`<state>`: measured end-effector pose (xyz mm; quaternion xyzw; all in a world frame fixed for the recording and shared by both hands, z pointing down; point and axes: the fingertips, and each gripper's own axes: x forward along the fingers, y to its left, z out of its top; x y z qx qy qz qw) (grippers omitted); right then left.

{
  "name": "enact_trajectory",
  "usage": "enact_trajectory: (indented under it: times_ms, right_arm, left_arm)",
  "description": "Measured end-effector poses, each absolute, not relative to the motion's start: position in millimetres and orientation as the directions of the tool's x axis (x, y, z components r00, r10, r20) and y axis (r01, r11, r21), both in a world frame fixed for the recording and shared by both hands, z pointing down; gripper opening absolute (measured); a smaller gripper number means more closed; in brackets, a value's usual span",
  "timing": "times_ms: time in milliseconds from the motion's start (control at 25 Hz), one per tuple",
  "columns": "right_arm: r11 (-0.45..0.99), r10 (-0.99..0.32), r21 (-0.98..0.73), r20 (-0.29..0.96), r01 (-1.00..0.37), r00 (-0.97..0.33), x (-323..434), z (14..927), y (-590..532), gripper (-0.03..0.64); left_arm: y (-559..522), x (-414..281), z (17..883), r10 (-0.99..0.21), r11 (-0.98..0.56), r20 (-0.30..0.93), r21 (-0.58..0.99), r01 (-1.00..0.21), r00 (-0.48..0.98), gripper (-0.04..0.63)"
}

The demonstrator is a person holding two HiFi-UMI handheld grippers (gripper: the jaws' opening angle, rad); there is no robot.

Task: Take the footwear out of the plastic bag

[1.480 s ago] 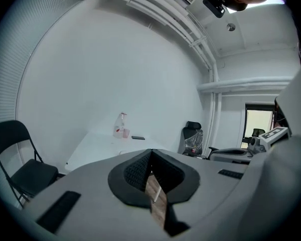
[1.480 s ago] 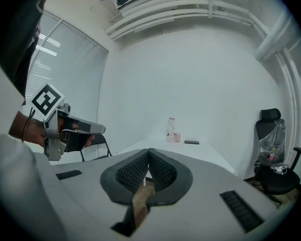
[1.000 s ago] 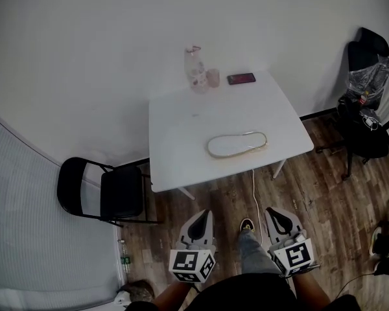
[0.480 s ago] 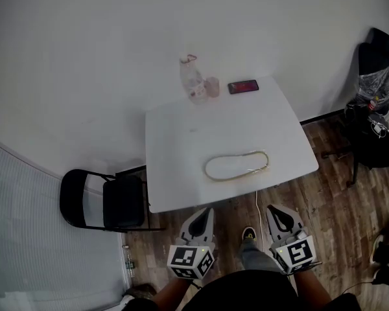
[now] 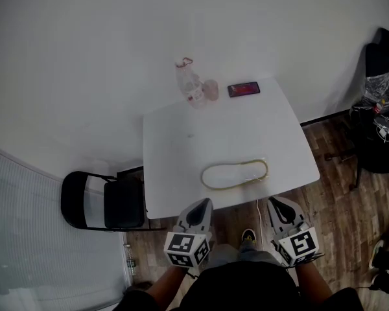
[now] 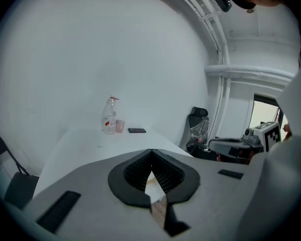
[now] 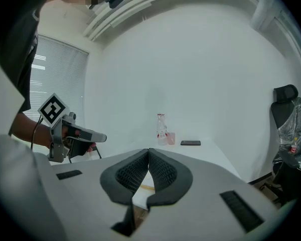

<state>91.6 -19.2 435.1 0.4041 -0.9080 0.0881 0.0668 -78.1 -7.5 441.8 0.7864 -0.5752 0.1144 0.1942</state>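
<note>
A flat pale shoe with a tan rim lies near the front edge of the white table; whether a clear bag wraps it is too small to tell. Both grippers hover in front of the table's near edge, short of the shoe. My left gripper is shut and empty; the left gripper view shows its black pads pressed together. My right gripper is also shut with nothing in it, its pads meeting. A sliver of the shoe's tan rim shows under the right jaws.
At the table's far edge stand a clear bottle, a small pink cup and a dark phone. A black folding chair stands left of the table. An office chair with a plastic bag stands at the right wall.
The table and shoe have drawn nearer to me and the grippers. Both grippers stay shut and level in front of me.
</note>
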Motion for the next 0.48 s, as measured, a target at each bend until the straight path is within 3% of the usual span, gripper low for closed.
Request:
enact_trajectory:
  times_ms: [480]
  right_arm:
    - [0.650,-0.731,-0.115,0.179,-0.752,-0.659,97.9,438.4,-37.5,0.017]
  left_arm:
    - [-39.9,-63.9,455.8,-0.814,-0.382,0.470,0.008,-0.924,0.341,0.020]
